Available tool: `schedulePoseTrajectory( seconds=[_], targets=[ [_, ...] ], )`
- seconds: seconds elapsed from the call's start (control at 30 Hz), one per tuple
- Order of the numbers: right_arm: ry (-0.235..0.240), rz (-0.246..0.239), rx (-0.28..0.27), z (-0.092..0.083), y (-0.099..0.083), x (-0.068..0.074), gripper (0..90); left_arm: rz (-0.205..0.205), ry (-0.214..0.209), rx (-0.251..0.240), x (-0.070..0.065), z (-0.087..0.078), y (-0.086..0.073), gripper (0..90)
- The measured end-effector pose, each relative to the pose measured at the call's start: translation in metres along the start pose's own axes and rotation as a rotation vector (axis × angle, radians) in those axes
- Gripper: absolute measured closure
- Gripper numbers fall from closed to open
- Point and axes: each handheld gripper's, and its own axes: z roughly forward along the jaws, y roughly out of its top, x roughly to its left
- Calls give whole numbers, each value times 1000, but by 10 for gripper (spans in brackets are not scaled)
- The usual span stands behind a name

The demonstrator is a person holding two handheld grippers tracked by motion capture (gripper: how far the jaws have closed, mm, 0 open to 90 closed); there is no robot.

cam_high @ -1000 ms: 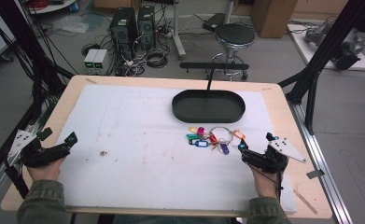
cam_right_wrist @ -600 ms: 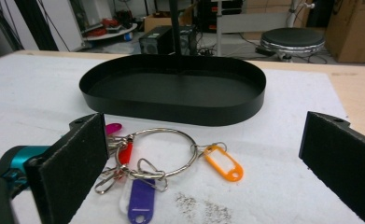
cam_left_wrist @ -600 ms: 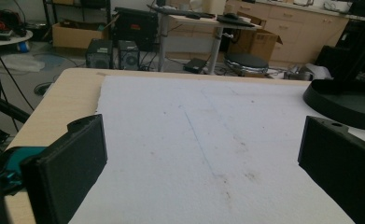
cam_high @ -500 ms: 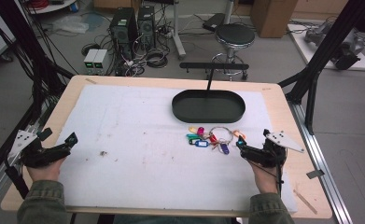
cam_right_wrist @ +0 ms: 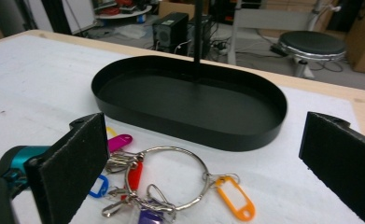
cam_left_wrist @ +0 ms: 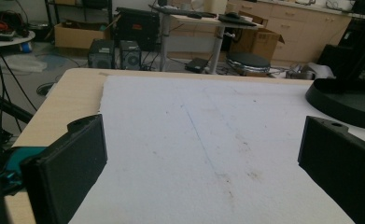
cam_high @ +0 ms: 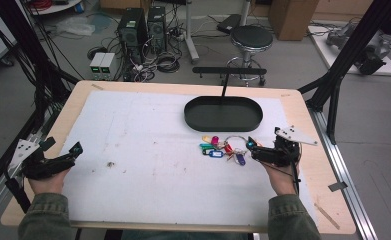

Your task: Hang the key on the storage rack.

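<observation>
One black oval tray point(cam_high: 223, 114), one key ring point(cam_right_wrist: 168, 177) carrying several coloured tags, two hand-held grippers.

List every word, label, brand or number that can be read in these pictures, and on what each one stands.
No text can be read anywhere.
Key tags: label windows look blank or too blurred to read.
Black tray: no marking shows.
Computer towers on the floor: too small to read.

sleeves point(cam_high: 43, 220): olive green | left gripper point(cam_high: 65, 155): black, teal accent | right gripper point(cam_high: 255, 150): black, grey three-cornered plate
</observation>
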Motion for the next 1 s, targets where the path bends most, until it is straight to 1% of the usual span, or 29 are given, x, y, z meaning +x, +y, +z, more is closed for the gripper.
schedulePoseTrajectory(
  seconds=[0.03, 0.1, 0.17, 0.23, 0.27, 0.37, 0.4, 0.57, 0.63, 0.67, 0.77, 0.8, 0.83, 0.87, 0.9, 1.0],
  targets=[
    [12, -11, 10, 4, 3, 2, 5, 0, 1, 1, 0, 0, 0, 17],
    [15, -16, 13, 6, 4, 2, 5, -2, 5, -2, 0, 0, 0, 17],
    [37, -21, 29, 12, 8, 4, 5, -3, 4, -2, 1, 0, 0, 17],
    [40, -18, 35, 14, 8, 5, 5, -6, 1, -3, 1, 1, 0, 17],
    [46, -17, 49, 17, 10, 5, 5, -6, 1, -1, 0, 1, 0, 17],
    [60, -27, 67, 23, 12, 6, 5, -4, 0, -1, 0, 1, 0, 17],
    [67, -22, 76, 25, 13, 7, 5, -6, 0, -3, 0, 1, 0, 17],
    [105, -41, 120, 35, 18, 11, 5, -7, 4, -6, 1, 1, 0, 17],
    [109, -45, 129, 38, 18, 12, 5, -9, 5, -7, 1, 1, 0, 17],
    [118, -45, 155, 42, 18, 13, 5, -9, 5, -6, 1, 1, 0, 17],
    [129, -46, 178, 47, 19, 14, 5, -8, 3, -6, 1, 0, 0, 17],
    [129, -46, 178, 47, 19, 14, 5, -11, 5, -9, 1, 0, 0, 17],
    [136, -52, 196, 51, 19, 14, 6, -11, 4, -10, 1, 0, 0, 17],
    [136, -52, 196, 51, 19, 14, 6, -12, 4, -10, 1, 0, 0, 17],
    [143, -55, 217, 55, 19, 15, 6, -13, 5, -10, 2, 0, 0, 17],
    [149, -62, 233, 59, 20, 16, 5, -13, 5, -11, 2, 0, 0, 17]
  ],
)
